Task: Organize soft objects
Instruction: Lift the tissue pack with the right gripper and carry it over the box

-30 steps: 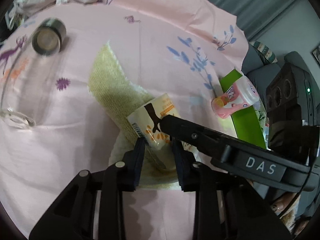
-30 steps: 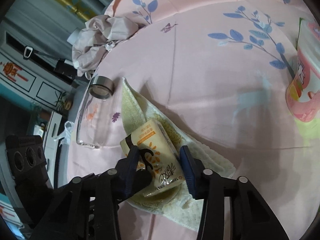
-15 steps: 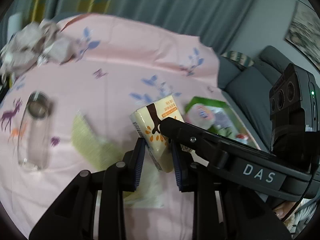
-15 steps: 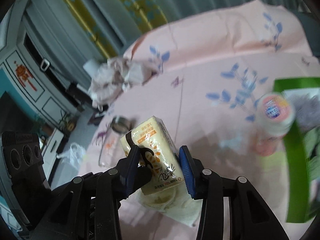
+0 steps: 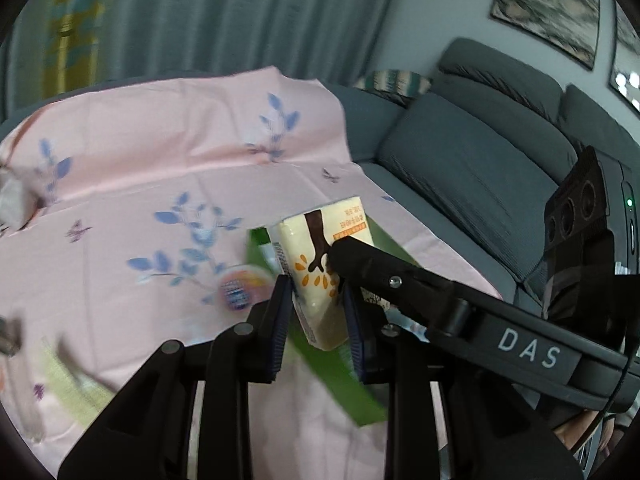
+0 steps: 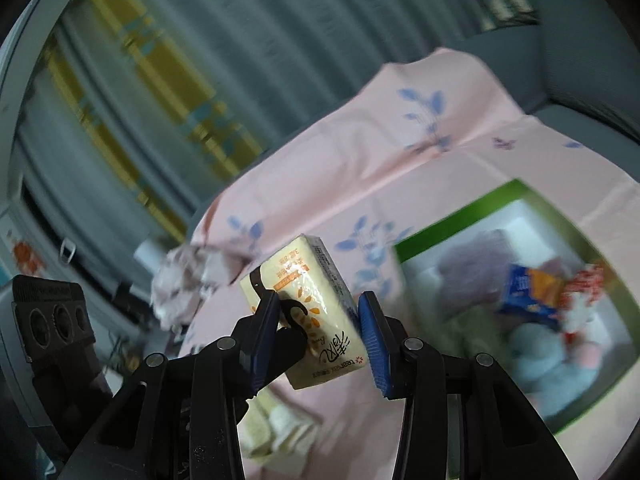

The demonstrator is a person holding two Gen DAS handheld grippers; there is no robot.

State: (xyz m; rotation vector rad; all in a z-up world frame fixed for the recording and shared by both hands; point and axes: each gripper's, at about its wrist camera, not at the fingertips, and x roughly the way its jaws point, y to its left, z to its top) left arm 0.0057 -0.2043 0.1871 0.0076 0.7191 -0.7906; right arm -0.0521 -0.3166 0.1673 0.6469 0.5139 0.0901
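Both grippers hold one cream tissue pack (image 5: pixel 320 264), raised above the pink bed sheet. My left gripper (image 5: pixel 316 312) is shut on its lower end; the right gripper's finger (image 5: pixel 400 280) crosses in from the right. In the right wrist view the pack (image 6: pixel 308 304) sits between my right gripper's (image 6: pixel 316 336) blue pads, which press its sides. A green-rimmed box (image 6: pixel 448 224) with several soft items lies to the right. The box (image 5: pixel 348 392) shows below the pack in the left view. A yellow towel (image 6: pixel 272 428) lies on the sheet below.
A pink bottle (image 5: pixel 240 290) lies on the sheet left of the box. A crumpled grey cloth (image 6: pixel 192 276) sits at the bed's far side. A grey sofa (image 5: pixel 500 152) stands to the right. The towel (image 5: pixel 72 384) and a glass jar (image 5: pixel 12 360) lie at the lower left.
Both grippers have lifted the tissue pack off the yellow towel and carried it up and to the right, over toward the green box. The view is blurred by motion.
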